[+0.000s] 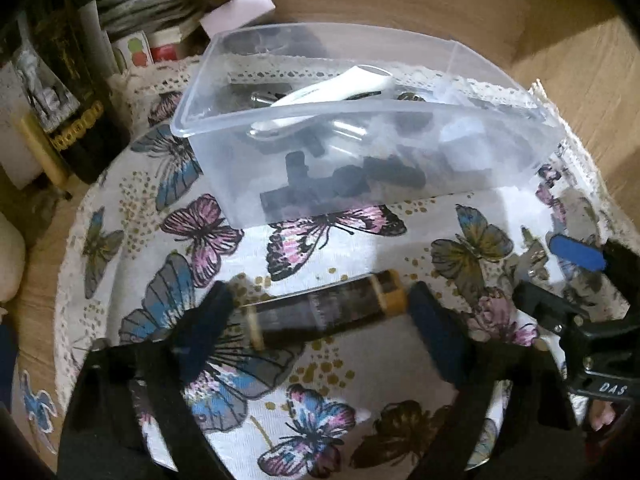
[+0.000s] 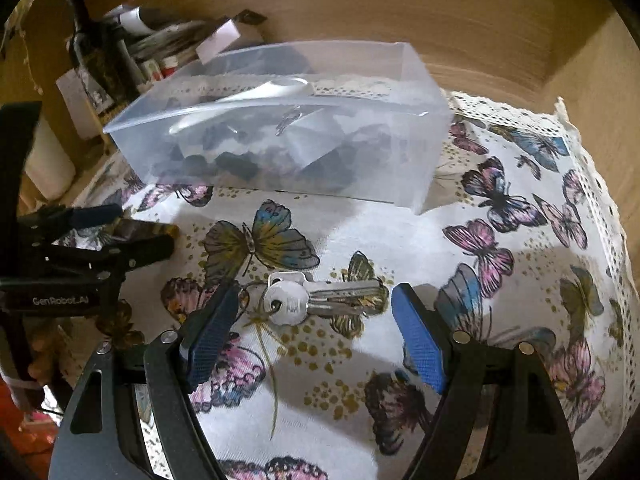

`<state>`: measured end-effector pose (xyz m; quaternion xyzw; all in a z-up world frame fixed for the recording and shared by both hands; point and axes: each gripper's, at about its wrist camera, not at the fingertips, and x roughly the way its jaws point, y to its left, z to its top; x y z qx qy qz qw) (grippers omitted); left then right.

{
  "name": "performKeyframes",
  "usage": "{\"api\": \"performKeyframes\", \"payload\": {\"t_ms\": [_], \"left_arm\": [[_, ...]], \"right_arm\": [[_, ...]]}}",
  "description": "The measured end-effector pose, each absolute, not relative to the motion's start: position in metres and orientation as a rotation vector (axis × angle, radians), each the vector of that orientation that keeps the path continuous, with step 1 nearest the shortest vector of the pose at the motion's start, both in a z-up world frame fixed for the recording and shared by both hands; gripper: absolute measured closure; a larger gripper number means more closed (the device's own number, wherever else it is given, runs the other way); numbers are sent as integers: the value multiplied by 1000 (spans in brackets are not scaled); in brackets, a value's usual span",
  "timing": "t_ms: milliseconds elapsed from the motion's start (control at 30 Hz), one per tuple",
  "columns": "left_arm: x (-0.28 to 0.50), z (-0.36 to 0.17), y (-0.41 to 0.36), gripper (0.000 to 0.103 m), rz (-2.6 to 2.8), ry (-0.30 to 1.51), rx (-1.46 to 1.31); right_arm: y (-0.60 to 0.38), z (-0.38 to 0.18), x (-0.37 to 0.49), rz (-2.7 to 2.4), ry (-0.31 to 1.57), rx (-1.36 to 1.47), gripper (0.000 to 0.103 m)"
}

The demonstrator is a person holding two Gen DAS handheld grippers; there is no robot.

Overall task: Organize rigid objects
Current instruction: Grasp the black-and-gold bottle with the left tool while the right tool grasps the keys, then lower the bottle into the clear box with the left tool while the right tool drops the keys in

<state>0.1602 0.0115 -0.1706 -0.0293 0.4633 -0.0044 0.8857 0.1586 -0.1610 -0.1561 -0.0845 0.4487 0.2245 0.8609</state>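
A clear plastic box [image 1: 400, 148] [image 2: 360, 168] stands on the butterfly cloth and holds dark parts and a white spoon-like piece [image 1: 344, 84]. My left gripper [image 1: 320, 308] is shut on a dark cylinder with tan end caps [image 1: 324, 312], gripped end to end just above the cloth, in front of the box. My right gripper [image 2: 312, 320] is open, its blue pads [image 2: 416, 340] on either side of a bunch of silver keys [image 2: 316, 296] lying on the cloth. The left gripper also shows at the left of the right wrist view [image 2: 120, 232].
The butterfly cloth [image 2: 520, 240] with a lace edge covers a wooden surface with wooden walls [image 2: 400, 12] behind and right. Bottles, small boxes and cartons [image 1: 80, 80] crowd the back left corner. The right gripper shows at right in the left view [image 1: 576, 252].
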Motion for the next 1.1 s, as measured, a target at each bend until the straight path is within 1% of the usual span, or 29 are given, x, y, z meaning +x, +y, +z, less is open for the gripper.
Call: {"api": "performKeyframes", "payload": {"t_ms": [133, 233, 267, 300, 333, 733, 1100], "left_arm": [[156, -171, 9, 20, -23, 944, -48], [155, -171, 10, 20, -33, 934, -63], [155, -171, 12, 20, -35, 931, -71], [155, -170, 13, 20, -36, 928, -78], [154, -170, 13, 20, -36, 925, -82], [144, -163, 21, 20, -38, 868, -120], [132, -148, 22, 20, -39, 825, -122]], "right_arm": [[-159, -159, 164, 473, 948, -191, 26], [-158, -160, 164, 461, 937, -198, 30], [-158, -160, 163, 453, 931, -202, 33], [-158, -160, 163, 440, 930, -209, 42], [-158, -160, 164, 438, 928, -207, 43], [-159, -156, 162, 421, 911, -205, 44], [-168, -125, 149, 409, 805, -160, 44]]}}
